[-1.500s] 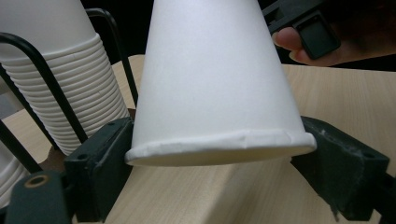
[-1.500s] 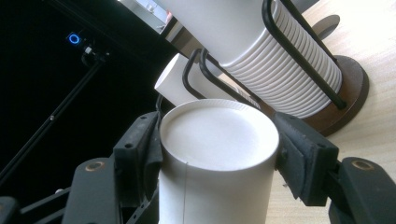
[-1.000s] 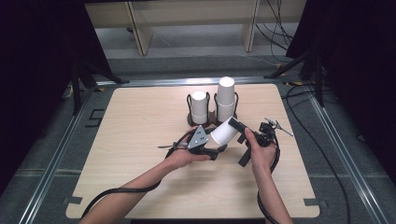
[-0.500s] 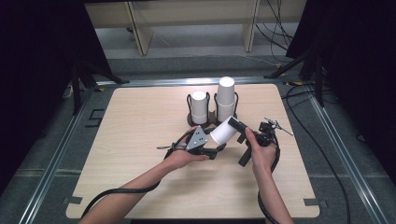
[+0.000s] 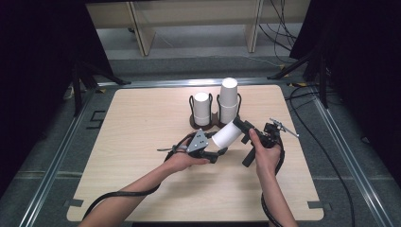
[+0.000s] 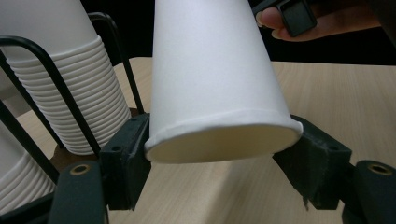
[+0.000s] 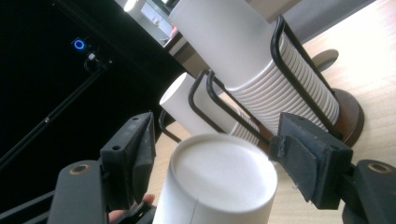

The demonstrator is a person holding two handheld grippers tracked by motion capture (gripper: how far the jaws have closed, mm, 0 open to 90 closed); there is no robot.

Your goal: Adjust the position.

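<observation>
cup (image 6: 212, 70): matt white paper, smooth | table (image 5: 142, 123): pale wood-grain laminate | rack (image 7: 299, 70): glossy black wire | jaws: matt black plastic, kinda rough

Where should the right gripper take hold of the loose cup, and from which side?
Grip the closed base end of the cup, coming along its axis from the base, away from the left gripper. The cup lies tilted above the table with its open rim between the left jaws, so only the narrower base is free. The right gripper's jaws already flank that base but look open.
</observation>
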